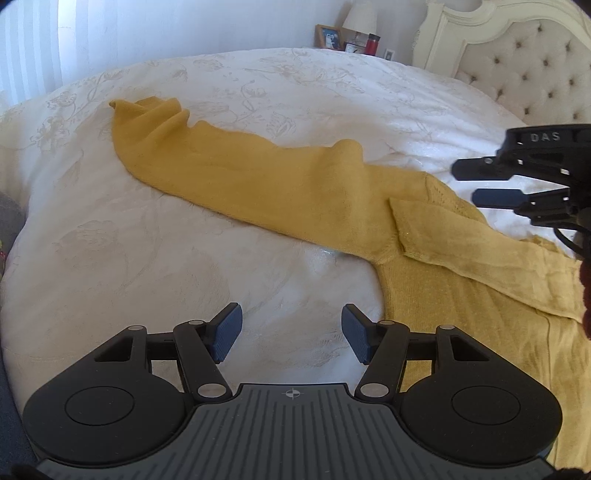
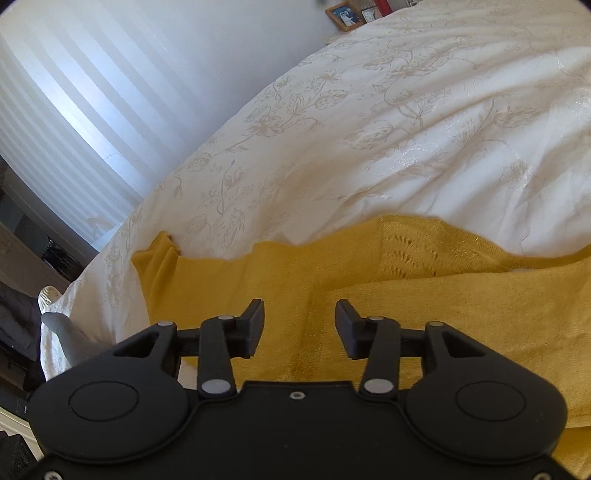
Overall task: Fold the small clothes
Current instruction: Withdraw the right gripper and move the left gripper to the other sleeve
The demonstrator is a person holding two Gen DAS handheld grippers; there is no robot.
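A mustard-yellow knit sweater (image 1: 461, 295) lies on a white bedspread (image 1: 147, 240). One long sleeve (image 1: 240, 177) stretches out to the far left. The other sleeve (image 1: 480, 243) lies folded across the body. My left gripper (image 1: 291, 334) hovers open over bare bedspread just left of the sweater's body, nothing between its fingers. My right gripper (image 1: 467, 182) enters from the right, above the folded sleeve. In the right wrist view the right gripper (image 2: 300, 328) stands open over the sweater (image 2: 406, 314), empty, with the long sleeve (image 2: 192, 280) to its left.
A tufted cream headboard (image 1: 524, 62) rises at the far right. A bedside table holds a picture frame (image 1: 328, 36), a lamp and a red bottle (image 1: 372, 43). Striped curtains (image 2: 74, 110) hang along the bed's far side, with dark furniture (image 2: 22, 295) below them.
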